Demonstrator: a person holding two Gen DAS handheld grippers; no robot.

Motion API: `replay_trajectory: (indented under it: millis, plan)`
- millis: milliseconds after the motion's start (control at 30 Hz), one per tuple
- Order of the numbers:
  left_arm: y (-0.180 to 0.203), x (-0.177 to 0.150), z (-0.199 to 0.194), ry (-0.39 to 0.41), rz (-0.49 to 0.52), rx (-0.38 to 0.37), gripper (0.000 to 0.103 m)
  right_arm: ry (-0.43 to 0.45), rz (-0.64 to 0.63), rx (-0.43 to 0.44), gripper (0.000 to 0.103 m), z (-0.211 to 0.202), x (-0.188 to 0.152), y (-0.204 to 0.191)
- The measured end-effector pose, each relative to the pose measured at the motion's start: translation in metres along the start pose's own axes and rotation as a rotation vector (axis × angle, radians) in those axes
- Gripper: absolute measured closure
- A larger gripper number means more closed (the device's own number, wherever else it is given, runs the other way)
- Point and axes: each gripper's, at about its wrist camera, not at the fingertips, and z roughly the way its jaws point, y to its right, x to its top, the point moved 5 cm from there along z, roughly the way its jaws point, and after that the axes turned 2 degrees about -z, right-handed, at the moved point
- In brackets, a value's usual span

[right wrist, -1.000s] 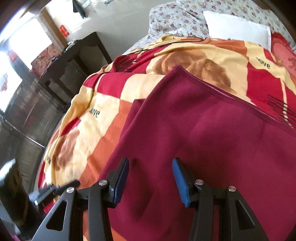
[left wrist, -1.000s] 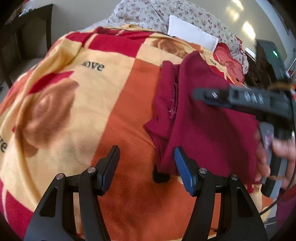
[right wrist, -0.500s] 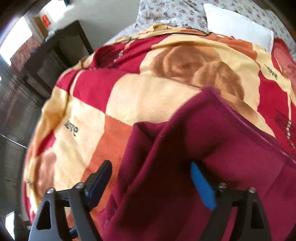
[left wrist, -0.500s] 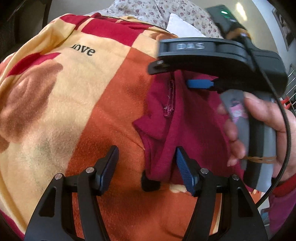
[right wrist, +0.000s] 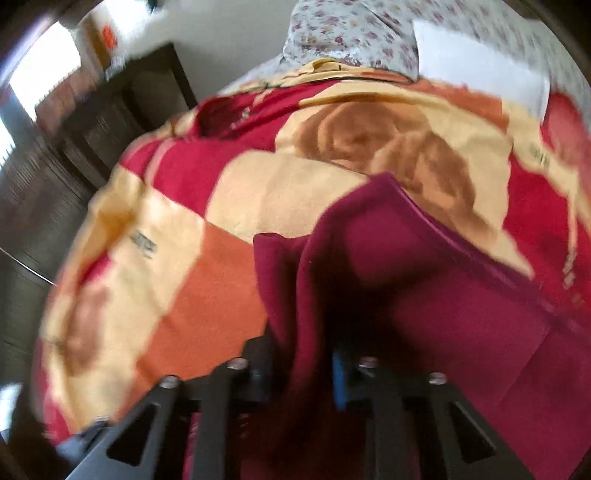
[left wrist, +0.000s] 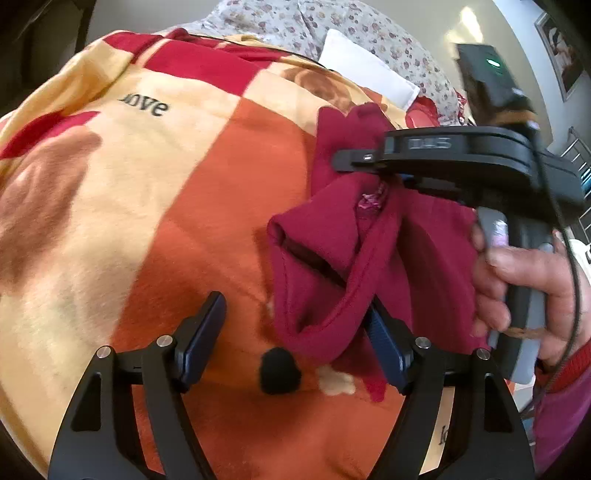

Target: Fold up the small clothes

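Observation:
A small dark red garment lies bunched on the patterned blanket, also in the right wrist view. My left gripper is open, low over the blanket, with the garment's lower fold hanging between its fingers. My right gripper is shut on a fold of the garment and lifts it; in the left wrist view it shows from the side, held by a hand.
The orange, red and cream blanket covers a bed. A floral pillow and a white cloth lie at the bed's far end. Dark wooden furniture stands left of the bed.
My right gripper has closed on the garment's fold and pulled it up, bunching the cloth. My left gripper stayed open and shifted a little toward the garment.

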Motion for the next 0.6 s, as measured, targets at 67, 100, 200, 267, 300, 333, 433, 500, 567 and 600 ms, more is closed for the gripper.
replay_trajectory:
  millis: [67, 100, 200, 267, 300, 333, 433, 500, 567, 600]
  plan:
    - [0.005, 0.004, 0.004, -0.001, 0.001, -0.006, 0.027, 0.012, 0.010, 0.031, 0.086, -0.006, -0.004, 0.001]
    - [0.008, 0.006, 0.006, 0.001, 0.004, -0.013, 0.027, 0.015, 0.015, 0.038, 0.086, -0.008, -0.005, 0.001]
    - [0.010, 0.014, 0.013, 0.006, 0.005, -0.026, 0.027, 0.023, 0.022, 0.059, 0.086, -0.012, -0.008, -0.001]
    - [0.010, 0.017, 0.019, 0.012, -0.001, -0.036, 0.027, 0.031, 0.023, 0.070, 0.086, -0.016, -0.010, -0.002]
    - [0.011, 0.018, 0.020, 0.011, -0.001, -0.039, 0.027, 0.035, 0.024, 0.074, 0.087, -0.020, -0.013, -0.001]
    - [0.013, 0.020, 0.020, 0.012, 0.006, -0.045, 0.033, 0.039, 0.024, 0.081, 0.087, -0.021, -0.012, -0.001]
    - [0.024, 0.021, 0.014, 0.014, 0.033, -0.065, 0.062, 0.050, 0.034, 0.105, 0.087, -0.028, -0.014, 0.004]
    - [0.032, 0.021, 0.008, 0.032, 0.061, -0.059, 0.074, 0.061, 0.034, 0.116, 0.087, -0.035, -0.015, 0.006]
    - [0.041, 0.020, -0.002, 0.048, 0.085, -0.056, 0.078, 0.082, 0.031, 0.124, 0.088, -0.048, -0.017, 0.009]
    - [0.046, 0.020, -0.007, 0.053, 0.090, -0.061, 0.079, 0.091, 0.031, 0.127, 0.088, -0.054, -0.018, 0.010]
